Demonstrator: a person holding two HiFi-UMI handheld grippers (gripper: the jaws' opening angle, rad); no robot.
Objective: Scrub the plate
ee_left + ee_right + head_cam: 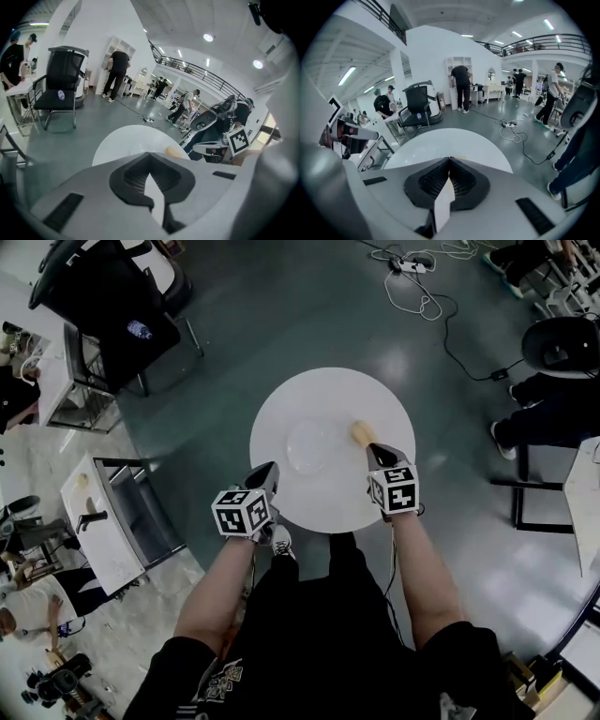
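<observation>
In the head view, the clear round glass plate lay at the middle of the round white surface. A small tan rounded pad, probably the scrubber, sat just to its right. The left tongs hung at the plate's near left and the right tongs just near of the pad. Neither touched anything, so scrubbing looked not yet begun. The next move would call for the right tongs to open and take the pad while the left steadied the plate's rim.

In the left gripper view, the left tongs were closed tight with nothing between them. A black office chair stood far left, well apart.

In the right gripper view, the right tongs were likewise pressed together and empty. A white cable trailed on the floor far right. Nothing stood in the way.
</observation>
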